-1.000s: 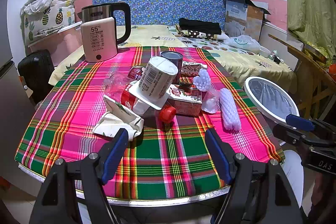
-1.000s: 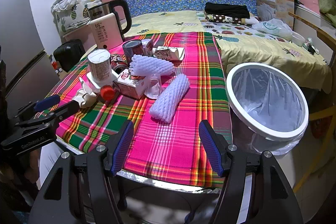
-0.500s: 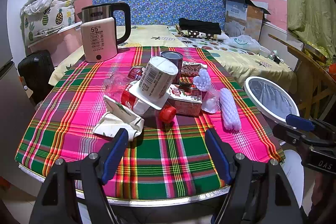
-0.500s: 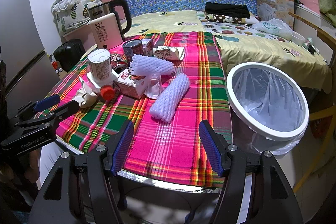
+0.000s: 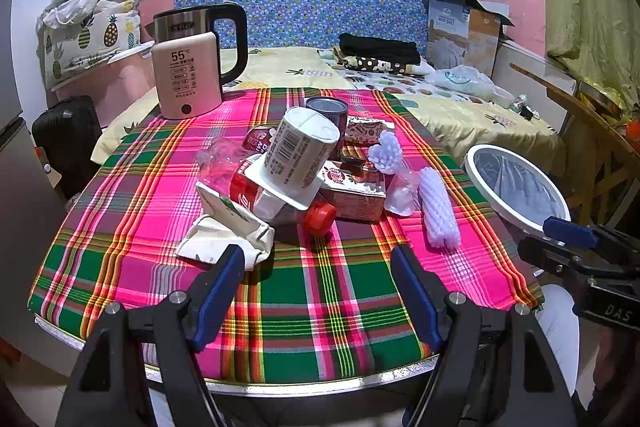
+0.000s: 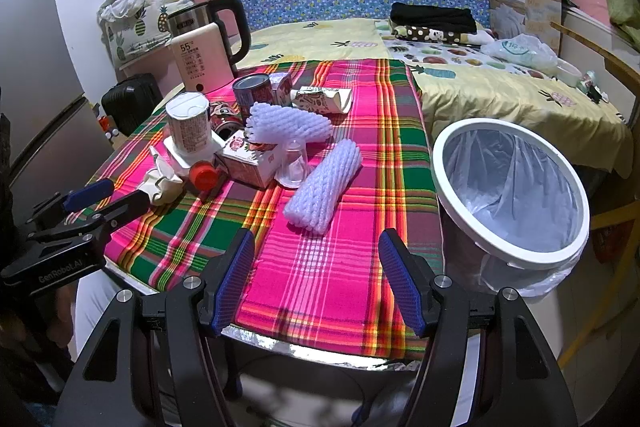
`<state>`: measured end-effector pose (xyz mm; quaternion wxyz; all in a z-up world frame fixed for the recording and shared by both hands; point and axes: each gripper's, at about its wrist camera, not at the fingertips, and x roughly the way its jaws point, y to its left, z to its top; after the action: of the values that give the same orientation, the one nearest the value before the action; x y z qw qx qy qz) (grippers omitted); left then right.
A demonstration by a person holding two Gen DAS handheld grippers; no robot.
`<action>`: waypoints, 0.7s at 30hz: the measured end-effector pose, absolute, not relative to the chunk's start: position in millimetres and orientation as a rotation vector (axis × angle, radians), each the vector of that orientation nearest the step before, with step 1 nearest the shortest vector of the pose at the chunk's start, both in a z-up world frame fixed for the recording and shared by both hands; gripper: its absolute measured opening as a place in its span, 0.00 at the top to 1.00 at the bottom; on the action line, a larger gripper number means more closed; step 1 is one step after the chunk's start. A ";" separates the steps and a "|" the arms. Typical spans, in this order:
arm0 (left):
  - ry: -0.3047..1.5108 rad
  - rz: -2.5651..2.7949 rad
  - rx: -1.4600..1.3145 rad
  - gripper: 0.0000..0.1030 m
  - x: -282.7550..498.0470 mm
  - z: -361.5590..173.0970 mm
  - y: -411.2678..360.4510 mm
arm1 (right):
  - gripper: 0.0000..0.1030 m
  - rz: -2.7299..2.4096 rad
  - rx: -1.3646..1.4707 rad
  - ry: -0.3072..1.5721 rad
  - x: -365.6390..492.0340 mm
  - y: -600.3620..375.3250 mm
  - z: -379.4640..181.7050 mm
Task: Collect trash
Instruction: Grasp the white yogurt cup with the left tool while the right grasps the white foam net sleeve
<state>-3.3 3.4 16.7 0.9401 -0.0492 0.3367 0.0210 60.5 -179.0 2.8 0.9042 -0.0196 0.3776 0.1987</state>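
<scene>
A heap of trash lies mid-table: a white paper cup [image 5: 299,155] [image 6: 189,126], a cola bottle with a red cap [image 5: 319,215], a crumpled white carton [image 5: 226,233], a small juice box [image 5: 353,189] and two white foam nets [image 5: 438,205] [image 6: 323,185]. A white-rimmed bin with a clear liner [image 6: 510,193] [image 5: 516,185] stands at the table's right edge. My left gripper [image 5: 318,289] is open and empty over the near edge, just short of the carton. My right gripper [image 6: 316,277] is open and empty over the near right edge, before the nearer foam net.
The table wears a pink and green plaid cloth [image 5: 312,307]. A kettle with a pink display box [image 5: 186,81] stands at its far left. A tin can [image 5: 326,109] sits behind the heap. A bed [image 6: 500,83] lies beyond, a wooden frame [image 5: 592,143] at the right.
</scene>
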 end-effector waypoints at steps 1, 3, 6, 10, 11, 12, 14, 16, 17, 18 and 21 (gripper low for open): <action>0.688 0.041 -0.101 0.25 -2.4 15.8 3.9 | 0.36 0.410 -0.041 0.781 60.7 -179.1 2.5; 0.689 0.034 -0.103 0.25 -0.3 15.0 4.9 | 0.36 0.411 -0.040 0.780 60.8 -178.9 2.8; 0.688 0.026 -0.104 0.25 3.6 12.0 6.7 | 0.36 0.408 -0.040 0.783 61.7 -179.6 1.8; 0.702 0.038 -0.104 0.25 11.4 6.9 9.7 | 0.36 0.409 -0.040 0.786 67.7 -180.9 -2.4; 0.705 0.039 -0.110 0.25 14.1 5.8 11.7 | 0.36 0.409 -0.040 0.788 69.7 -180.5 -2.8; 0.707 0.043 -0.116 0.25 17.6 4.5 14.3 | 0.36 0.410 -0.040 0.789 71.7 -180.3 -3.3; 0.707 0.054 -0.115 0.25 23.9 3.3 17.8 | 0.36 0.413 -0.039 0.791 75.7 -179.5 -4.0; 0.699 0.057 -0.113 0.25 30.8 3.9 20.2 | 0.36 0.418 -0.036 0.794 80.2 -177.9 -3.8; 0.691 0.060 -0.108 0.25 35.6 4.3 21.0 | 0.36 0.419 -0.036 0.796 82.0 -177.2 -3.9; 0.687 0.061 -0.105 0.25 38.6 4.8 21.3 | 0.36 0.420 -0.035 0.797 84.0 -176.6 -4.3; 0.674 0.058 -0.094 0.25 49.9 5.0 21.4 | 0.36 0.423 -0.037 0.798 88.8 -174.2 -4.5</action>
<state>49.9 21.4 5.0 0.9422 -0.0461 0.3307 0.0285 88.8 -174.2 -4.5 0.8996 -0.0178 0.3856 0.2043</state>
